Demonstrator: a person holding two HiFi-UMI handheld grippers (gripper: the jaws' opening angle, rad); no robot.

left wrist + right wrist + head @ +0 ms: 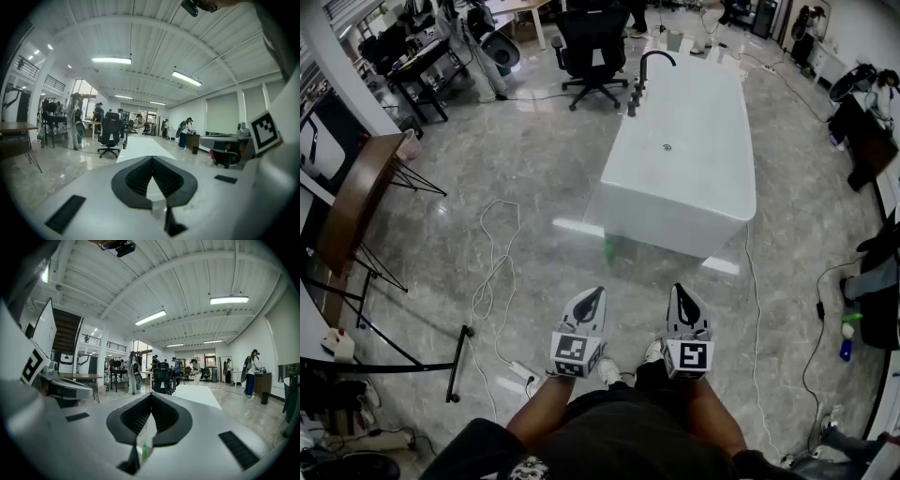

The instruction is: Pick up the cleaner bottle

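The left tool [596, 294] is fully closed, its ribbed black pads [139, 174] meeting at the tips with nothing between them. The right tool [680, 290] is closed at the tips as well and holds nothing. Through the narrow slit below its pads, the green cleaner bottle [144, 451] shows far off.

Both tools sit side by side, close to level and pointing to twelve o'clock. Their marker cubes [577, 353] face up toward the head camera. The person's forearms [546, 405] reach in from six o'clock, and neither tool touches anything.

In the head view the cleaner bottle stands upright on the floor [516, 169] at twelve o'clock from the tools, well apart from them. It is just beside the near end of a long white tub [694, 159].

A black tap [652, 62] rises at the tub's far end, and a black office chair [592, 47] stands beyond it. The floor is glossy grey stone. A white cable [492, 272] loops across it at ten o'clock, and a wooden desk [356, 197] stands at nine o'clock. People work at desks far back in the room.
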